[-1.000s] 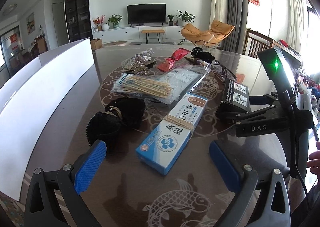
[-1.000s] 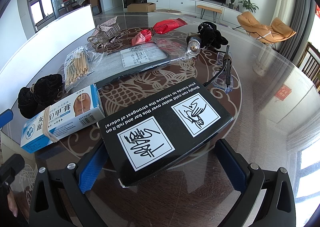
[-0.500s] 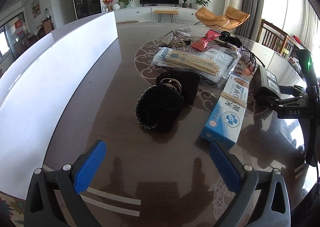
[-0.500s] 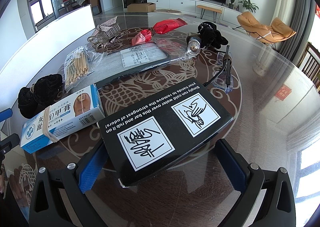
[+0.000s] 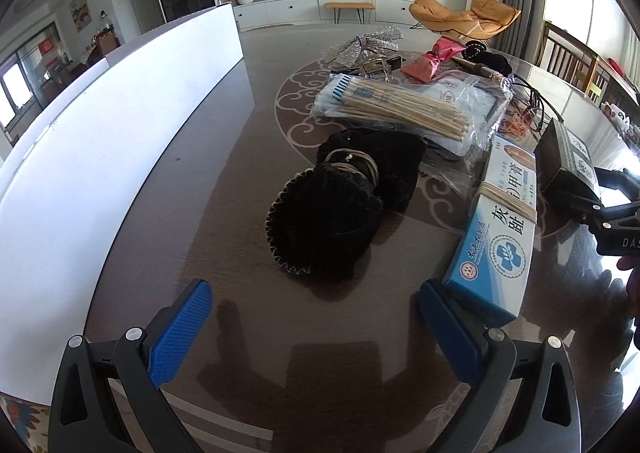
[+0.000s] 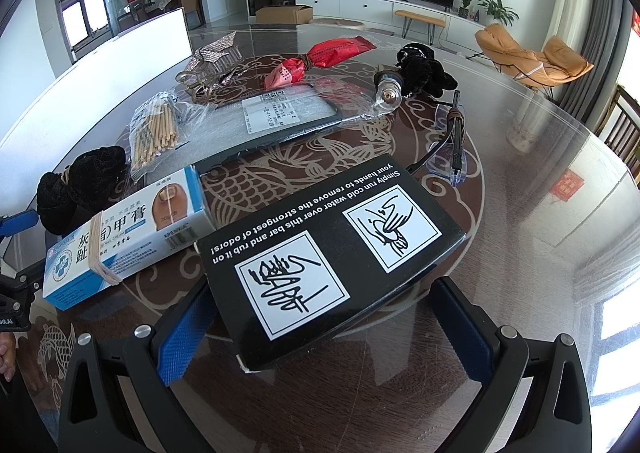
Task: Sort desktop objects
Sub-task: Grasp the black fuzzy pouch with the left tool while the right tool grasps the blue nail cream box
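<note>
My left gripper (image 5: 316,327) is open and empty, just short of a black velvet pouch (image 5: 332,213) tied with a band. A blue and white medicine box (image 5: 496,237) lies by its right finger. My right gripper (image 6: 320,333) is open around the near end of a black box (image 6: 328,253) with white pictograms; whether the pads touch it I cannot tell. The medicine box (image 6: 124,237) and pouch (image 6: 76,185) lie to its left. A bag of wooden sticks (image 5: 404,109) lies further back.
A white board (image 5: 112,157) stands along the table's left side. At the back lie a red wrapped packet (image 6: 320,59), a silver clip (image 6: 212,61), a bulb (image 6: 386,91) by a black cloth bundle (image 6: 424,71), a cable (image 6: 454,133) and a labelled plastic sleeve (image 6: 280,113).
My left gripper has swung left and drawn closer, from facing the medicine box to facing the black pouch. The right gripper and the black box have not moved.
</note>
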The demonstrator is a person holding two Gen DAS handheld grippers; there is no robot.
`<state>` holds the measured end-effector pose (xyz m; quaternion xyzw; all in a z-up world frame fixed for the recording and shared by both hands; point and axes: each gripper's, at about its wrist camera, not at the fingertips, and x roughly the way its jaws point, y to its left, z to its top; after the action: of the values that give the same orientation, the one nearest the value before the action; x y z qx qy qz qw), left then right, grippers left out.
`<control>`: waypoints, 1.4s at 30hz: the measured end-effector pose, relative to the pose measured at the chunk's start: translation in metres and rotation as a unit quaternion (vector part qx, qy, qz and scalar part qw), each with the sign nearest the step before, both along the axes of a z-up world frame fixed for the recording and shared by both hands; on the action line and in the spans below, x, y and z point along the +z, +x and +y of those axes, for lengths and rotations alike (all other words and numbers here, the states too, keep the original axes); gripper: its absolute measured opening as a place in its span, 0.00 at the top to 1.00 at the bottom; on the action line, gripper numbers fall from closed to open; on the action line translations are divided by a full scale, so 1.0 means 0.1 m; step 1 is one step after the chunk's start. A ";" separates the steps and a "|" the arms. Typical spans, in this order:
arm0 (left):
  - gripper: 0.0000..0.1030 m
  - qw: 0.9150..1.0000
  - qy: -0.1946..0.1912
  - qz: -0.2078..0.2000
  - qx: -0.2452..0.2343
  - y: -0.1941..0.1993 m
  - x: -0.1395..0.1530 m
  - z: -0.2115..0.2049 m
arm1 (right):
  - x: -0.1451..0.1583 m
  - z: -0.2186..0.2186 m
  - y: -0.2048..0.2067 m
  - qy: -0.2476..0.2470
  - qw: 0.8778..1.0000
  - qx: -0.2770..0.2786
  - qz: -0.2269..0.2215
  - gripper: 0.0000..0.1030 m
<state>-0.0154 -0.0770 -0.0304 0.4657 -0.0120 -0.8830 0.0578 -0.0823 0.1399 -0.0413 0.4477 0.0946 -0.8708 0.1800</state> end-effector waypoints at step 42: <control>0.00 1.000 -0.001 0.007 -0.021 0.58 0.09 -0.51 | 0.17 -0.90 0.51 -0.079 0.996 -0.037 -0.026 0.00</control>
<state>0.0425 -0.1281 -0.0209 0.4589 -0.0221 -0.8873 0.0392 -0.0309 0.0504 -0.0239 0.4574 0.0044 -0.8698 0.1850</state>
